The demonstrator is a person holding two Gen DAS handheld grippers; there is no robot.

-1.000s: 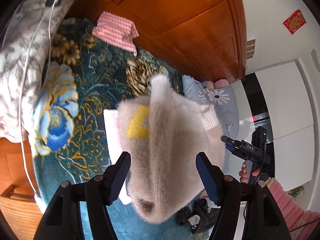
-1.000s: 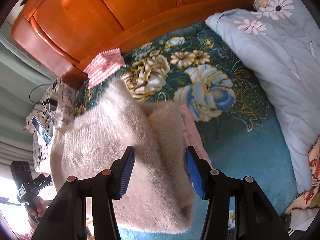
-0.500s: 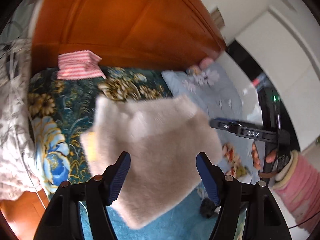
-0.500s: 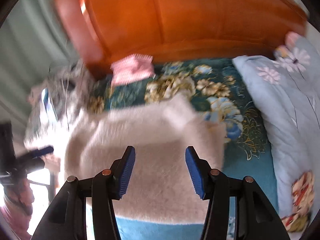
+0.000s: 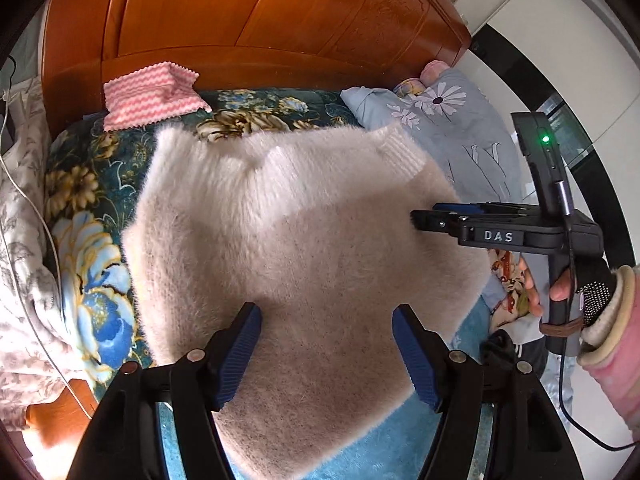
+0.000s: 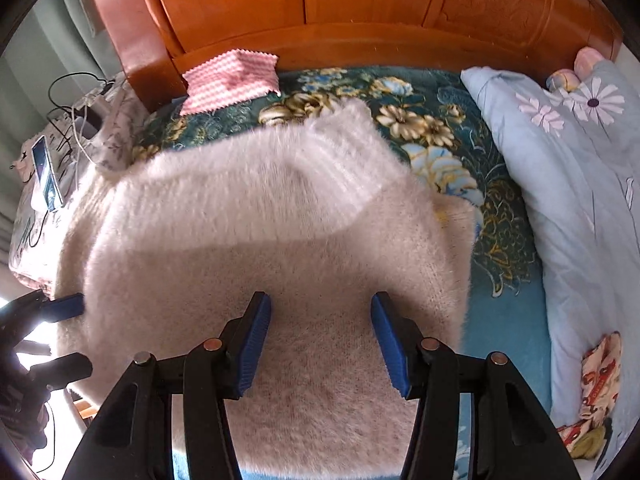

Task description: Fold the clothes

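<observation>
Working over the bed [image 6: 500, 320], had the sweater [image 5: 304, 240] spread across its floral cover, ribbed edge toward the headboard [image 6: 360, 8], opposite edge down at the grippers. Could not tell whether lying flat or lifted clear. Risked dragging the whole piece off the near side of the bed if drawn any closer. Risked landing the ribbed edge on the quilt [image 6: 568, 200] or on the pink cloth [image 6: 232, 76] if thrown too far, leaving a bump under the fold. Had the left gripper [image 5: 326, 312] and right gripper [image 6: 320, 300] at the near edge, jaws apart on each, fleece filling the gap; could not tell whether clamped on it. Likely to lose one corner and skew the fold if either hold was loose.
</observation>
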